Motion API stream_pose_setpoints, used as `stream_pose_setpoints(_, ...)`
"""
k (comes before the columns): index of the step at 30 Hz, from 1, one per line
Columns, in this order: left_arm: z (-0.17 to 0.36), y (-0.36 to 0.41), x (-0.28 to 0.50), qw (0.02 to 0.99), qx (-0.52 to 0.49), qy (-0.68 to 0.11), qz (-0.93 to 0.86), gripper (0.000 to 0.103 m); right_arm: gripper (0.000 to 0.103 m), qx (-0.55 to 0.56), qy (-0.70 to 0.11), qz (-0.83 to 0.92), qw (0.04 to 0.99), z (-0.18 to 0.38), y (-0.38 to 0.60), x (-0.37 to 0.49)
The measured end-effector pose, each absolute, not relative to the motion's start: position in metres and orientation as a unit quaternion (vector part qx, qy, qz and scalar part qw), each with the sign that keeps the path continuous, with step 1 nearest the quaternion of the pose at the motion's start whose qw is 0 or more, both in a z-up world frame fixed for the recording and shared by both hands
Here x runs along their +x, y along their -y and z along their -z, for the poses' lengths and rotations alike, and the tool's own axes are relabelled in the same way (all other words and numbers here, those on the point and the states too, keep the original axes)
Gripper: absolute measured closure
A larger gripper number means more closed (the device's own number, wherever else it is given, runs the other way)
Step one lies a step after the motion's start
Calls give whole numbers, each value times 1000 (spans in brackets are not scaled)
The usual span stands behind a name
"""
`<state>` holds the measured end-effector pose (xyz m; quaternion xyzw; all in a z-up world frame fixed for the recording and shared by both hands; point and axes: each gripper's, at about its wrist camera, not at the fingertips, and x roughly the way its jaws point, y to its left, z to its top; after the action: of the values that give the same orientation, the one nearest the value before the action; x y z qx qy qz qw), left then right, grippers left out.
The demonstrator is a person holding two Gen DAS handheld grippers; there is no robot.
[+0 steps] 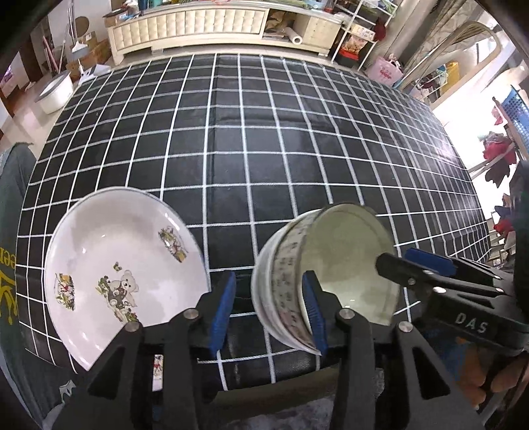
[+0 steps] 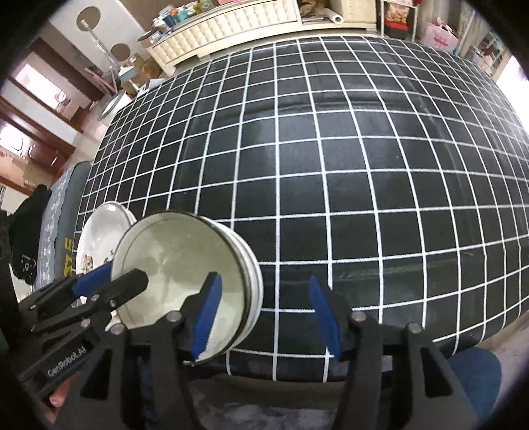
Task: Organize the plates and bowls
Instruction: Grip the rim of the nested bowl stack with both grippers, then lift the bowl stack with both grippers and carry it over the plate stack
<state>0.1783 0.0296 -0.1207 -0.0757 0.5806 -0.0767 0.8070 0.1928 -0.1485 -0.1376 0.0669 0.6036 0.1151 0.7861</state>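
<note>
A white plate with a teddy-bear print (image 1: 125, 274) lies at the near left of the black grid tablecloth (image 1: 264, 149). To its right stands a stack of white bowls with grey script on the outside (image 1: 344, 264), close to the table's front edge. My left gripper (image 1: 269, 307) is open, its right finger inside the bowl's near rim and its left finger outside. My right gripper (image 2: 264, 317) is open, its left finger over the bowl (image 2: 185, 274) and its right finger over bare cloth. The right gripper also shows in the left wrist view (image 1: 413, 268), at the bowl's right rim. The plate (image 2: 99, 238) peeks out behind the bowl.
A cream cabinet (image 1: 198, 26) and cluttered shelves (image 1: 360, 29) stand beyond the table's far edge. A white basin (image 1: 54, 91) sits on the floor at far left. A dark green garment (image 1: 13, 264) hangs by the table's left side.
</note>
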Motion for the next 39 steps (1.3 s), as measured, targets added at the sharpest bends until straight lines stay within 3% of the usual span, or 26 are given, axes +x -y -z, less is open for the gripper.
stream_pose_setpoints(28, 173, -38, 191, 748, -80, -621, 219, 61, 41, 160, -640, -133, 740, 174, 155, 191)
stream_pose_setpoints(33, 180, -40, 188, 749, -86, -620, 218, 60, 55, 186, -637, -147, 734, 174, 156, 191)
stream_pose_setpoints(39, 180, -42, 181, 754, -97, -616, 205, 60, 56, 195, -641, -136, 730, 173, 159, 189)
